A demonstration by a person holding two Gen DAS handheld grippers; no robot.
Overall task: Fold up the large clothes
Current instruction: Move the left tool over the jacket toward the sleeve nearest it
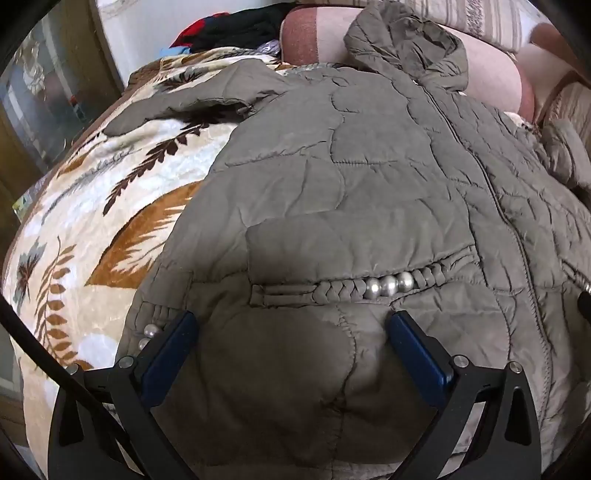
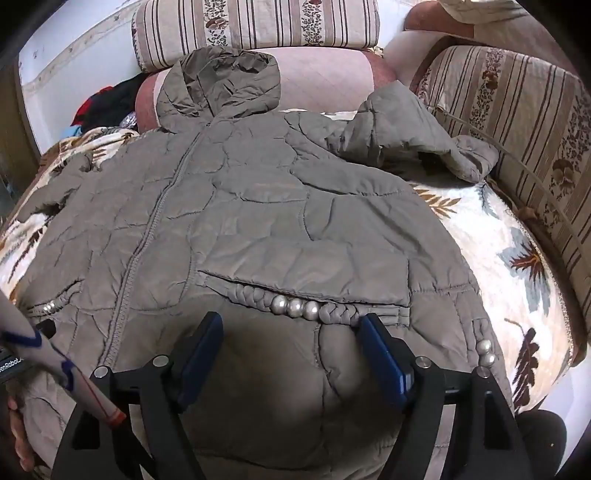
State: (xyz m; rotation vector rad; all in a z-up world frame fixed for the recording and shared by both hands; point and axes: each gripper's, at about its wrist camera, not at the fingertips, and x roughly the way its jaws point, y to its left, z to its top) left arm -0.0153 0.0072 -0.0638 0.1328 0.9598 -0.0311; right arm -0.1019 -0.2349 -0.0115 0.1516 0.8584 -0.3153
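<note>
At lower left of the right wrist view, a partly legible label [image 2: 11, 363] reads "enRobot"; both the left gripper [image 1: 291, 328] and right gripper [image 2: 291, 328] gape wide over the quilted jacket [image 1: 369, 184].

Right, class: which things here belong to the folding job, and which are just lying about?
Part of the job:
- jacket
- left gripper, open
- right gripper, open
- blanket the jacket lies on

Just lying about:
- pile of clothes
- striped cushions
- pink bolster
</note>
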